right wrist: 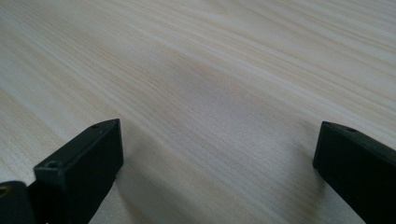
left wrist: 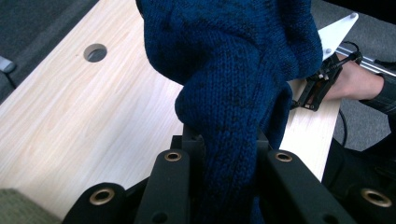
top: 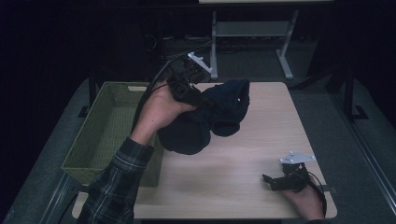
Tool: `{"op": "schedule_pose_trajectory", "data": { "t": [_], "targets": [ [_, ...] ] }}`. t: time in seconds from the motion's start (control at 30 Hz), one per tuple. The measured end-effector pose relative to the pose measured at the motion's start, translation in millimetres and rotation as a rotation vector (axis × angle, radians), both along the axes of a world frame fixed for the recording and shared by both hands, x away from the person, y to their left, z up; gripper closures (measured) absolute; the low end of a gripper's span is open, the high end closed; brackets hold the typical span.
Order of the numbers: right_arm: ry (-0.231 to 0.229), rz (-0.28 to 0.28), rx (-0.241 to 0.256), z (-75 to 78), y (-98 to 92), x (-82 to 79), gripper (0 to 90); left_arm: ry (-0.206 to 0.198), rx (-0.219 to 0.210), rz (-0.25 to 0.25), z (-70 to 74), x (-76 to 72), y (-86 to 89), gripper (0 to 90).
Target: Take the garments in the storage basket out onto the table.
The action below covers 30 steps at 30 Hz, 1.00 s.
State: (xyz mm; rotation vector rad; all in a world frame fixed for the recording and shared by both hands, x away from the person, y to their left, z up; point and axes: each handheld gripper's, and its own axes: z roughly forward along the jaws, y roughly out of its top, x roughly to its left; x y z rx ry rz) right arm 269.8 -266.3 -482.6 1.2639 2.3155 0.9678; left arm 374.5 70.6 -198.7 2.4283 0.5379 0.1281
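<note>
Two tools work over the pale wooden counter (top: pixel 243 154). From the high view, the left tool (top: pixel 201 99) sits near the counter's 10 o'clock, lifted above the surface, its jaws clamped on a dark blue knit sweater (top: pixel 205 119). The sweater hangs in a bunched mass off the jaws, its long axis running roughly from 1 o'clock down to 7 o'clock, with the upper lobe toward the far edge and the heavier rounded end drooping toward the near left, just beside the green basket (top: pixel 105 133) that stands at the counter's 9 o'clock side. In the left tool's view, a fold of the sweater (left wrist: pixel 229 93) runs straight down between the two jaws, which press on it from both sides; the knit bulges wider above them. A round hole (left wrist: pixel 95 52) in the counter shows at 10 o'clock of that view. The right tool (top: pixel 275 182) rests low at the counter's 5 o'clock, well apart from the sweater, its jaws spread wide with bare wood grain (right wrist: pixel 210 93) between them and nothing held.
</note>
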Motion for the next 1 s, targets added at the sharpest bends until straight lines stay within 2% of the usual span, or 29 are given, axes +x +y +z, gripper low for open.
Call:
{"op": "schedule_pose_trajectory", "data": {
  "t": [0.2, 0.47, 0.57, 0.7, 0.8, 0.83, 0.87, 0.9, 1.0],
  "targets": [
    [-0.002, -0.002, 0.002, -0.2, 0.1, -0.1, 1.4, 0.016, -0.012, -0.014, -11.4, 1.5, -15.8, 77.1],
    [-0.005, 0.000, 0.001, -0.4, 0.0, 0.2, 1.4, 0.046, -0.030, -0.015, -33.6, 6.7, -30.3, 77.1],
    [-0.003, -0.002, 0.002, -0.3, 0.1, 0.1, 1.3, 0.062, -0.025, -0.027, -47.0, 9.6, -38.4, 77.1],
    [-0.004, -0.002, 0.002, -0.2, 0.1, 0.0, 1.3, 0.088, -0.037, -0.015, -61.0, 10.9, -45.6, 77.1],
    [-0.004, 0.000, 0.002, -0.2, 0.0, 0.0, 1.4, 0.092, -0.029, -0.023, -67.7, 12.5, -48.3, 77.1],
    [-0.002, -0.002, 0.002, -0.2, 0.1, -0.1, 1.3, 0.108, -0.040, -0.018, -76.7, 13.0, -52.3, 77.0],
    [-0.002, -0.002, 0.002, -0.2, 0.1, -0.1, 1.3, 0.108, -0.040, -0.018, -76.7, 13.0, -52.3, 77.1],
    [-0.007, -0.001, 0.001, -0.2, 0.0, 0.1, 1.4, 0.125, -0.040, -0.022, -86.9, 14.7, -56.1, 77.1],
    [-0.005, -0.001, 0.002, -0.2, 0.1, 0.0, 1.3, 0.144, -0.037, -0.028, -99.4, 17.0, -60.5, 77.0]
  ]
}}
